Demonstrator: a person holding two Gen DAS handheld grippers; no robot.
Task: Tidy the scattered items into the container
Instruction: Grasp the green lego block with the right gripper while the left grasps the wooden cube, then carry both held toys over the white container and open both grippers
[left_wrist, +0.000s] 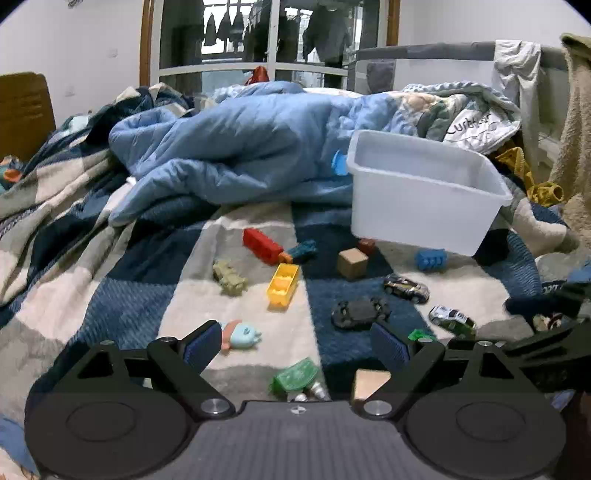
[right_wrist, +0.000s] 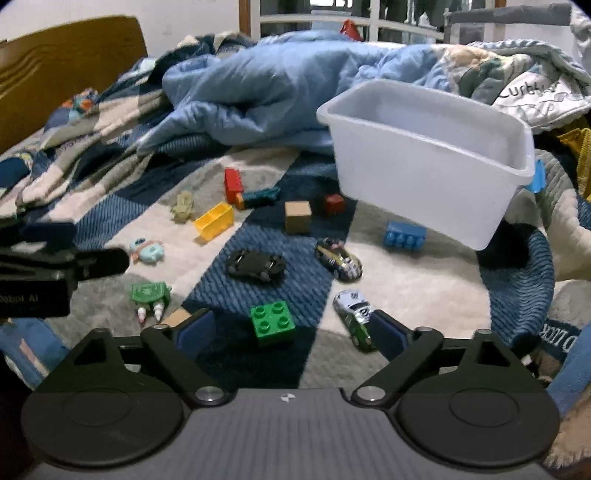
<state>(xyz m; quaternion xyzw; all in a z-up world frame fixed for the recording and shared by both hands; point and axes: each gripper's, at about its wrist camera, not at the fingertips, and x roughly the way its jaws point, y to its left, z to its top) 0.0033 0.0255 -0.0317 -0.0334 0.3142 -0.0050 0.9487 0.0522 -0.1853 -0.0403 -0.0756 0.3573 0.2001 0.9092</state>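
black left tongs (left_wrist: 295, 345) with ribbed blue pads (left_wrist: 202, 346), silver screws.

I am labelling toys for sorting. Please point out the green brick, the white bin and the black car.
green brick (right_wrist: 272, 320), right wrist view, studded top face
white bin (right_wrist: 424, 170), right wrist view, front wall
black car (left_wrist: 360, 312), left wrist view, its body

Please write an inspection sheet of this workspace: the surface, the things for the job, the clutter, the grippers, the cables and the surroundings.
Surface: checked blanket on a bed, rumpled.
Job's things: white bin, nothing visible inside; scattered toys lie in front of it, among them green brick, black car, yellow brick, wooden cube, blue brick.
Clutter: blue duvet heaped behind the toys.
Grippers: left gripper open, holding nothing; right gripper open, low over the green brick.
Cables: nothing seen.
Surroundings: wooden headboard, window with clothes hanging outside.
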